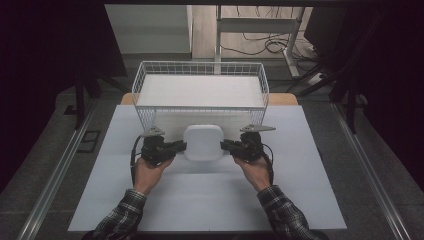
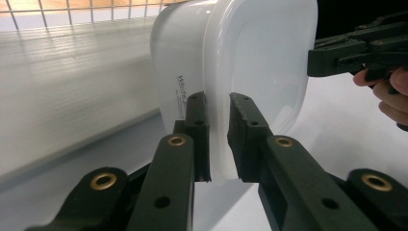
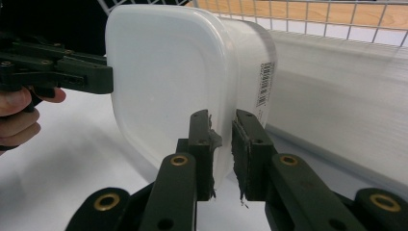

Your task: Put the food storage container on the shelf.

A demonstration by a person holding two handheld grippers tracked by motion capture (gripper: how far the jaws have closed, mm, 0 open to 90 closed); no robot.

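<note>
Container (image 1: 203, 142), white plastic with rounded corners and a lid, sits between your two grippers, just in front of the near wall of the white wire basket (image 1: 200, 90). Your left gripper (image 1: 176, 146) has its jaws drawn close together and clamped on the container's left rim; in the left gripper view (image 2: 219, 139) you see the lid's edge pinched between the two black pads, with small print running down the container's side wall (image 2: 181, 91). Your right gripper (image 1: 228, 146) grips the opposite, right rim in the same way; in the right gripper view (image 3: 222, 149) its pads press on the thin lip, and a barcode label (image 3: 264, 89) shows on the wall beyond it. Each gripper view also shows the other gripper's jaws meeting the far edge of the container. The basket stands at the far side of the pale table sheet (image 1: 210, 200), and your hands (image 1: 150, 172) come in from the near edge.
</note>
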